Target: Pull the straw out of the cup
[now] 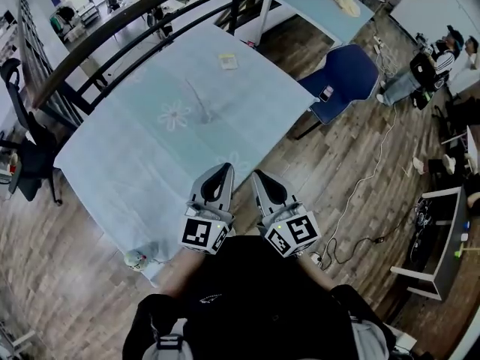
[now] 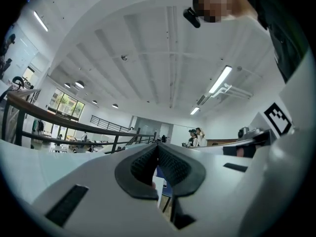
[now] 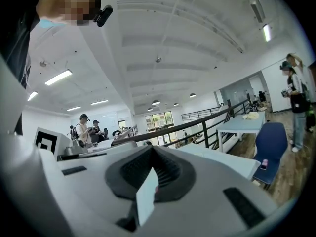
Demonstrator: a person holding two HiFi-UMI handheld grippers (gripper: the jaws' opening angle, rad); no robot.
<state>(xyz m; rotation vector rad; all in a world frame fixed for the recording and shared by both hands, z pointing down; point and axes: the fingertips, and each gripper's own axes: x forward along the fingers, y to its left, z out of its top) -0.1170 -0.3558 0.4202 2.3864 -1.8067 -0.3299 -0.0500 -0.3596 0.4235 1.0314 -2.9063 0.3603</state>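
Observation:
A table under a pale blue cloth fills the middle of the head view. Far out on it stands a small greyish see-through thing with a thin stick slanting up from it, too small to make out for sure. My left gripper and right gripper are side by side at the table's near edge, well short of that thing. In the left gripper view the left gripper has its dark pads pressed together with nothing between them. The right gripper is likewise shut and holds nothing.
A pale yellow object lies at the table's far end. A blue chair stands right of the table, a black railing runs behind it, and a black office chair is at the left. Cables trail over the wooden floor. People sit far right.

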